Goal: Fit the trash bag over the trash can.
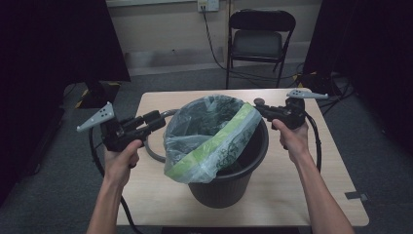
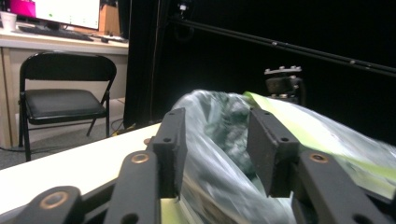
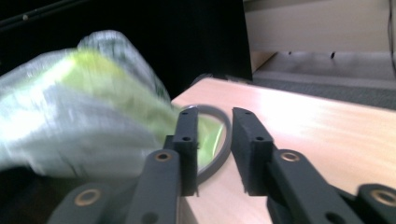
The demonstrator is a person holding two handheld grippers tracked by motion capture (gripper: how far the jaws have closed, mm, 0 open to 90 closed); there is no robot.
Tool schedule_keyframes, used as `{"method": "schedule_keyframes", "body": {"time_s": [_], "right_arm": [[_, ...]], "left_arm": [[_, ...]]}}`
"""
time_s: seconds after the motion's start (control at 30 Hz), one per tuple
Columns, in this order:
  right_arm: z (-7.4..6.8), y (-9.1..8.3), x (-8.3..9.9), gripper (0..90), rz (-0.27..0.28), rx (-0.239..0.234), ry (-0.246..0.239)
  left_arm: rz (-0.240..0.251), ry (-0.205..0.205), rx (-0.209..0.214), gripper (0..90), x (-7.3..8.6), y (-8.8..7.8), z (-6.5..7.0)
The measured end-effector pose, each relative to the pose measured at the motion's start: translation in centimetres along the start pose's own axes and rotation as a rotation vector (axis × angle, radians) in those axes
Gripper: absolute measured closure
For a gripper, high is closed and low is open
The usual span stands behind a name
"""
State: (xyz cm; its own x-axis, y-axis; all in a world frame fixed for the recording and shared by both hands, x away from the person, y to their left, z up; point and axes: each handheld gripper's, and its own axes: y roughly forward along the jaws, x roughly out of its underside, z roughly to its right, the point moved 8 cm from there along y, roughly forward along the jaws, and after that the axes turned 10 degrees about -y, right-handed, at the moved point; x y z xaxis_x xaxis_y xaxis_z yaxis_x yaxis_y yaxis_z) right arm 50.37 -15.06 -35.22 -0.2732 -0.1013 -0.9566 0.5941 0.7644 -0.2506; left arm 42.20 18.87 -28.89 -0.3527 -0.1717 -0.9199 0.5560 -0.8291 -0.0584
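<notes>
Our left tool [image 1: 157,118] and right tool [image 1: 261,110] stand part open, gripping nothing, beside the bin bag [image 1: 209,136]. Its loose rim may slip off the dark bin [image 1: 229,183].

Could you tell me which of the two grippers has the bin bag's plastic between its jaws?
The left gripper: the bin bag bulges between its jaws, whereas the right gripper has a bare gap.
</notes>
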Motion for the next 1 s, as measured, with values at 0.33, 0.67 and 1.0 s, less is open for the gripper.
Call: {"method": "schedule_keyframes", "body": {"time_s": [0.33, 0.67, 1.0], "right_arm": [[-0.1, 0.1, -3.5, 60.9, 0.029, 0.008, -0.037], [-3.0, -0.9, -5.5, 59.1, 0.033, -0.024, -0.108], [-5.0, 0.6, -6.2, 56.0, -0.003, -0.079, -0.131]], "left_arm": [[-0.124, -0.025, -0.008, 59.2, 0.6, 6.1, -2.8], [-0.122, -0.005, 0.007, 90.0, 0.7, 3.9, -2.3], [-0.075, 0.009, 0.009, 90.0, 1.3, -0.3, -1.0]]}}
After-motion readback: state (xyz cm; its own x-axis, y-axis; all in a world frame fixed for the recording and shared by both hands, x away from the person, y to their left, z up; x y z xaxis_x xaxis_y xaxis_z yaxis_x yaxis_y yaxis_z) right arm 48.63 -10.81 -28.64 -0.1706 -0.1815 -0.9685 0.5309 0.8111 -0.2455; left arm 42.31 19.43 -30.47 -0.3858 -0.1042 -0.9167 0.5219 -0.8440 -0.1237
